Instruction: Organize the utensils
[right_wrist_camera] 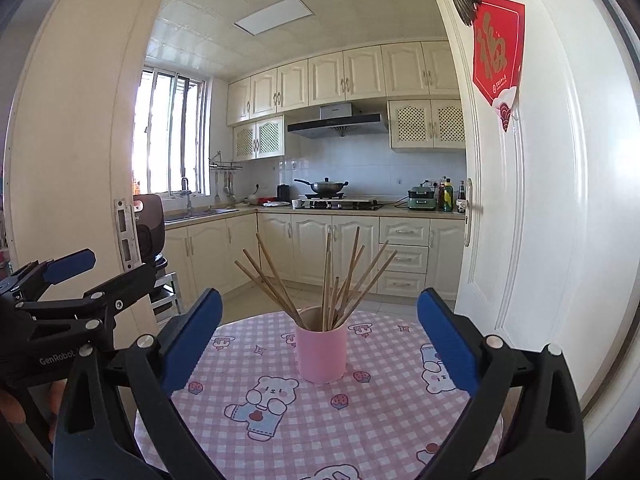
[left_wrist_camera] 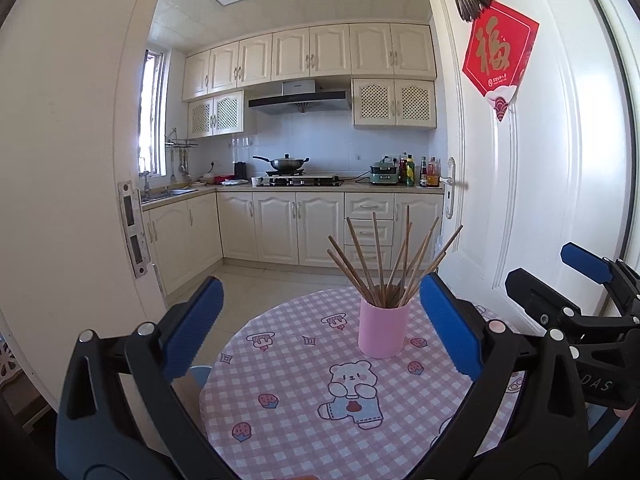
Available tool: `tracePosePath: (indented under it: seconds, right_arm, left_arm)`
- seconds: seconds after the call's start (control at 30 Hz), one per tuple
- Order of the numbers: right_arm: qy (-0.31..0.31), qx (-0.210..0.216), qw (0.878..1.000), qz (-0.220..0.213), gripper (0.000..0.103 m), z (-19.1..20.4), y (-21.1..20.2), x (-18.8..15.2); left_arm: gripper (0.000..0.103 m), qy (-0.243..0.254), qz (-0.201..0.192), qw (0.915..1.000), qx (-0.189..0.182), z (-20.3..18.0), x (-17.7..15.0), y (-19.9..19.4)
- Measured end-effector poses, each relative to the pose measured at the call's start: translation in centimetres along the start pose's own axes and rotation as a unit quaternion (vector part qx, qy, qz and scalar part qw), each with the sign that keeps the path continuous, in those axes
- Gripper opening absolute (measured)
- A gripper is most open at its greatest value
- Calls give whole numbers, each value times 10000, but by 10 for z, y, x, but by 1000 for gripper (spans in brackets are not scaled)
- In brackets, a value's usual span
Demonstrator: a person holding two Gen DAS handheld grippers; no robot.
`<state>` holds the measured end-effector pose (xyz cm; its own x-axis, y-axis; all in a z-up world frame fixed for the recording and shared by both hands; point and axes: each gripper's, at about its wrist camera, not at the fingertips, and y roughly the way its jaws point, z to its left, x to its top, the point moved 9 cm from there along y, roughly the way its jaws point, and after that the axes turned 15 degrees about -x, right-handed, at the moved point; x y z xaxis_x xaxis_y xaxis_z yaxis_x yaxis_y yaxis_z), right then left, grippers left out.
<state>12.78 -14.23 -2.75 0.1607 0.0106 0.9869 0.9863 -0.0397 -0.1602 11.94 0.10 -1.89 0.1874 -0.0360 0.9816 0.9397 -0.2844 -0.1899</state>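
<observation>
A pink cup [left_wrist_camera: 383, 331] stands upright on a round table with a pink checked cloth [left_wrist_camera: 304, 408]. Several wooden chopsticks [left_wrist_camera: 384, 264] stand fanned out in it. My left gripper [left_wrist_camera: 320, 328] is open and empty, held above the table's near side with the cup between its fingers and farther away. My right gripper [right_wrist_camera: 320, 340] is open and empty too, with the cup [right_wrist_camera: 321, 354] and chopsticks [right_wrist_camera: 320, 280] straight ahead. The right gripper also shows at the right edge of the left wrist view [left_wrist_camera: 560, 280], and the left gripper at the left edge of the right wrist view [right_wrist_camera: 100, 272].
A white door [left_wrist_camera: 540, 180] with a red paper sign [left_wrist_camera: 498, 54] stands open at the right, close to the table. A door frame [left_wrist_camera: 80, 200] is at the left. A kitchen with cabinets and a stove [left_wrist_camera: 298, 180] lies beyond.
</observation>
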Motion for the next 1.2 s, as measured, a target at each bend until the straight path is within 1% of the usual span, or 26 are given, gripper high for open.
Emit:
tracePosePath:
  seconds: [0.97,1.2]
  right_arm:
    - [83,-28,9999,65,95,6,-1,-4]
    - [63,-90,9999,40,95,8,-4,-3]
  left_arm:
    - [96,81,-79,9999,56,3,1,-2]
    - [96,55,-96,9999,13,4,1,-2]
